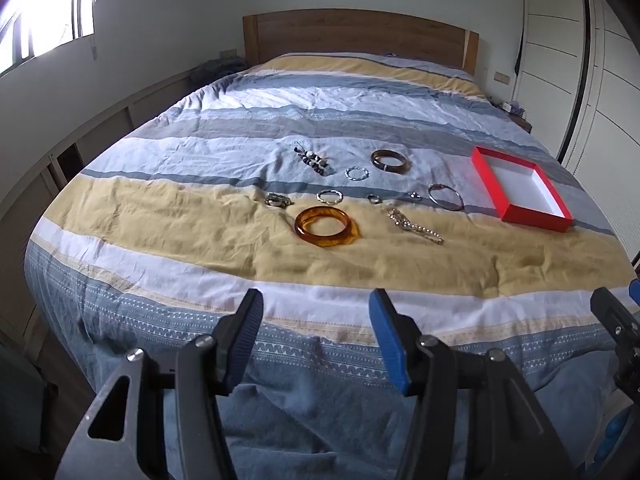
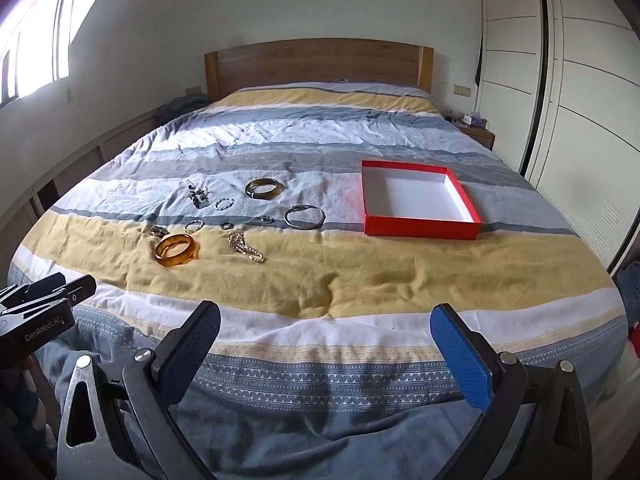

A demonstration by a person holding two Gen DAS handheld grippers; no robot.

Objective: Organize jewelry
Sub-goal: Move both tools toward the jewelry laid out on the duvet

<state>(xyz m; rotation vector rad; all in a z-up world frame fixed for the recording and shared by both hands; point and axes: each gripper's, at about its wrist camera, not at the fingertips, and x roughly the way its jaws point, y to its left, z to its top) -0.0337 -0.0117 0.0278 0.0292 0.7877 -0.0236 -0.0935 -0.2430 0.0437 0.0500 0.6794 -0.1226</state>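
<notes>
Both the left tool [image 1: 316, 300] and right tool [image 2: 326, 316] hover released over the bed [image 2: 360, 280]; bangles and chains lie beside the red box [image 2: 420, 228].

the small ring [image 1: 374, 199] and the second tiny piece [image 1: 415, 196] beside the thin silver bangle [image 1: 445, 197] are too small to tell their make; the beaded cluster [image 1: 313, 160] cannot be resolved into separate pieces. the right gripper [image 1: 616, 320] is cut off by the right edge of the left wrist view, its jaws not readable there. the left gripper [image 2: 48, 292] is cut by the left edge of the right wrist view. the window [image 1: 36, 8] is blown out to white
</notes>
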